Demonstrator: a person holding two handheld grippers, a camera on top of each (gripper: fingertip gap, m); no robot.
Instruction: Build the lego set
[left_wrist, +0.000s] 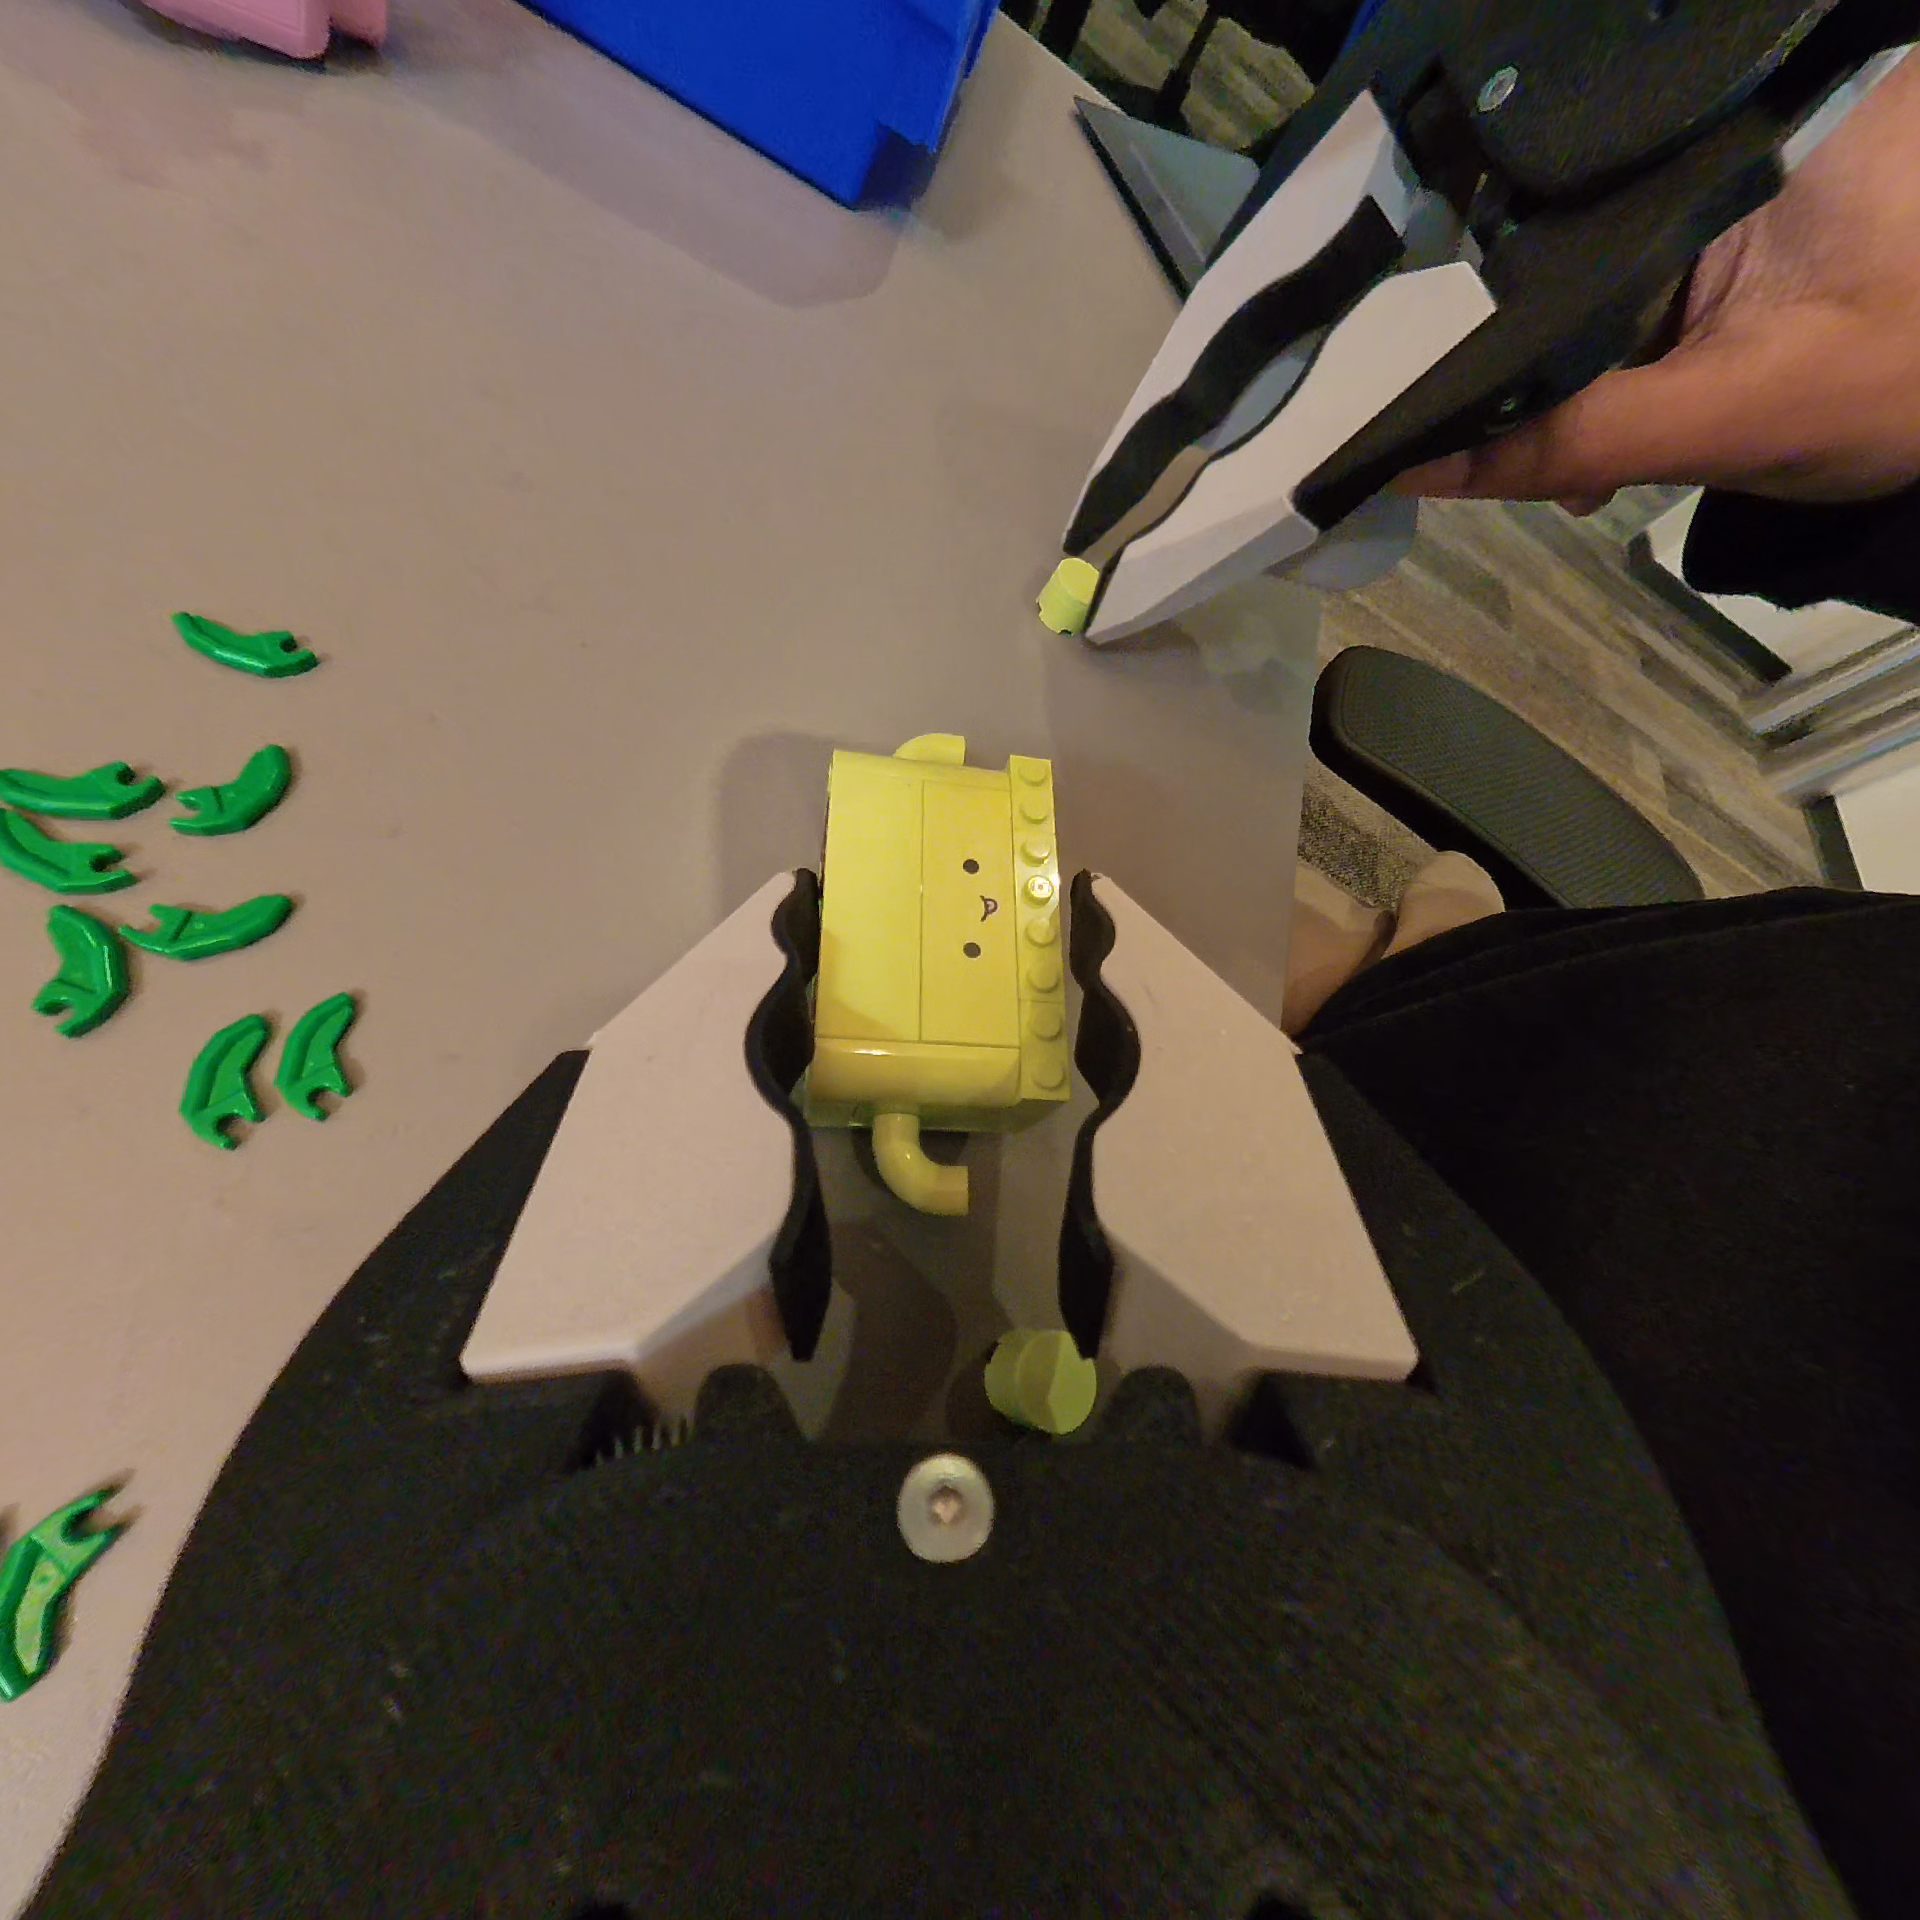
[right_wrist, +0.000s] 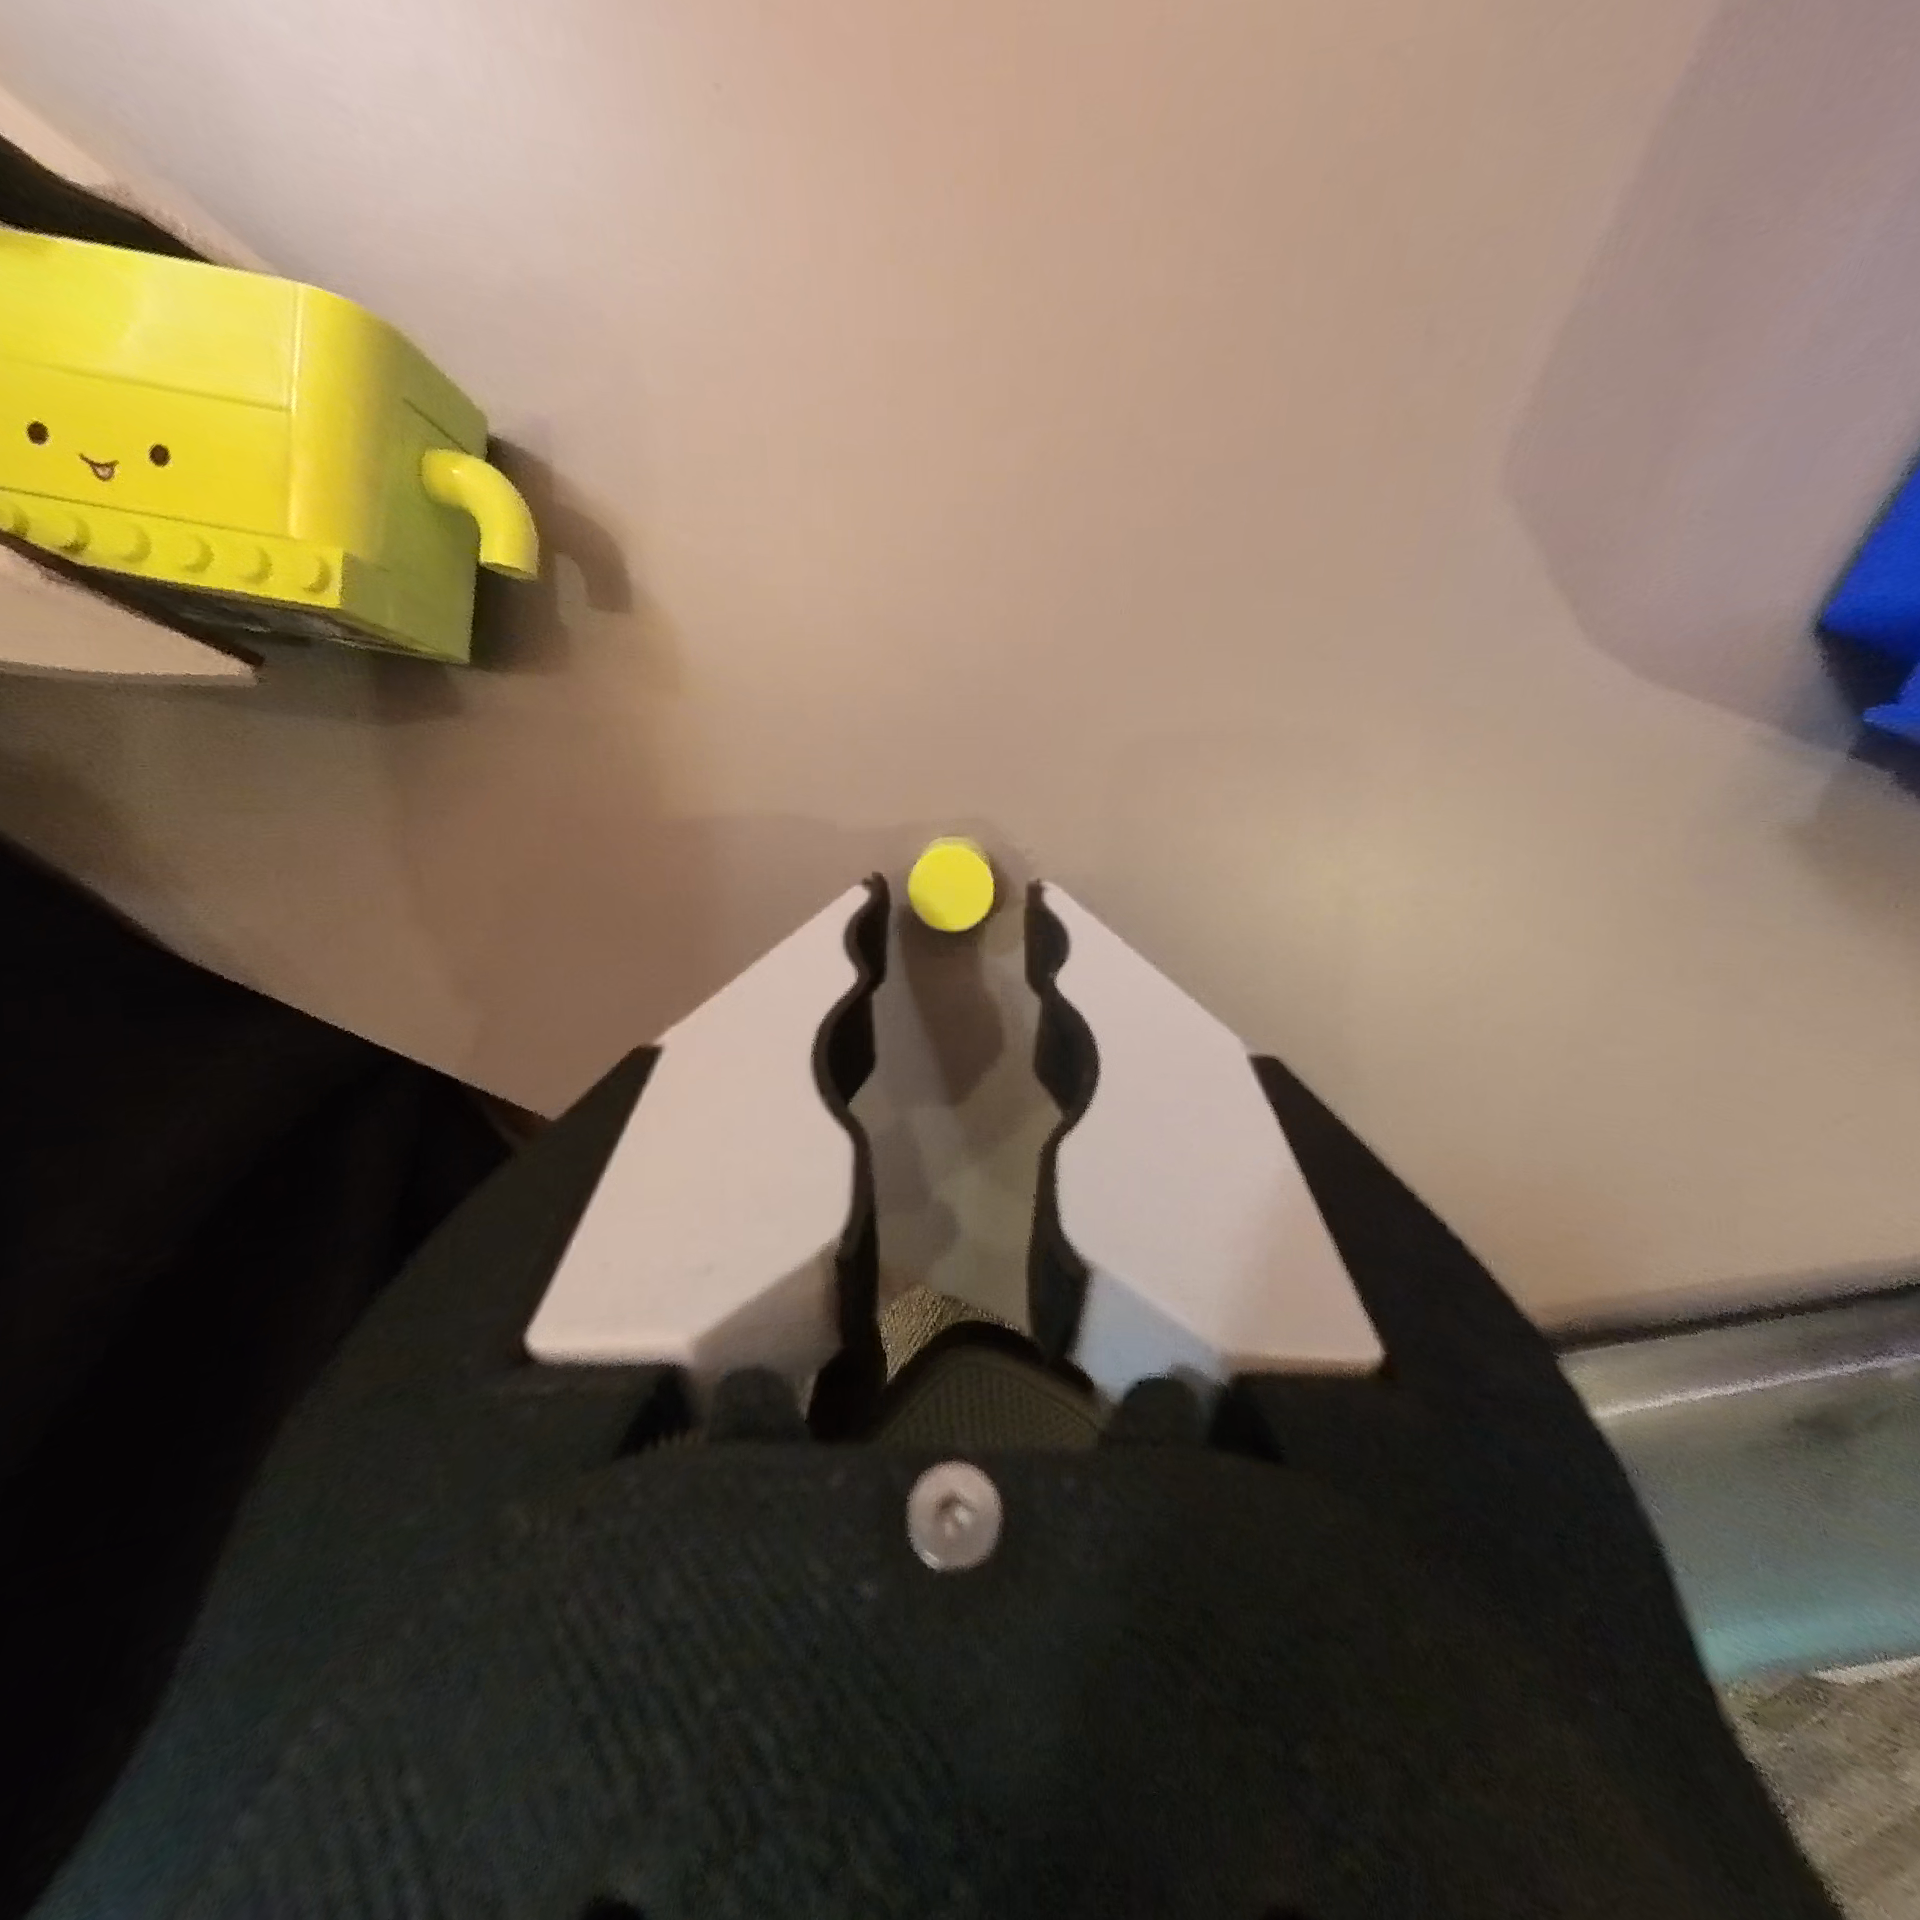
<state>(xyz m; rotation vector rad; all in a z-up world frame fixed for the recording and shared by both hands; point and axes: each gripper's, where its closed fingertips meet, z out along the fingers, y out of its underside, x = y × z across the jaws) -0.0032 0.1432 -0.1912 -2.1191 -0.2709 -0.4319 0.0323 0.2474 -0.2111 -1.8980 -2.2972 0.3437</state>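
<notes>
A lime-yellow lego body (left_wrist: 935, 935) with a small printed face, a stud row and two curved handles lies on the grey table. My left gripper (left_wrist: 940, 894) is shut on it, one pad on each side. It also shows in the right wrist view (right_wrist: 229, 457), at the far left. My right gripper (right_wrist: 956, 888) is open, its tips on either side of a small round lime piece (right_wrist: 951, 883) on the table, with small gaps to both pads. In the left wrist view the right gripper (left_wrist: 1086, 582) points down at that piece (left_wrist: 1065, 594). A second round lime piece (left_wrist: 1039, 1382) lies under my left gripper.
Several green leaf-shaped pieces (left_wrist: 208, 925) are scattered on the table at the left. A blue bin (left_wrist: 810, 73) and a pink object (left_wrist: 270, 16) stand at the back. The table edge (left_wrist: 1299, 831) runs close on the right, with a chair (left_wrist: 1496, 779) beyond. My right tips are roughly 20 cm from the pink object (left_wrist: 270, 16).
</notes>
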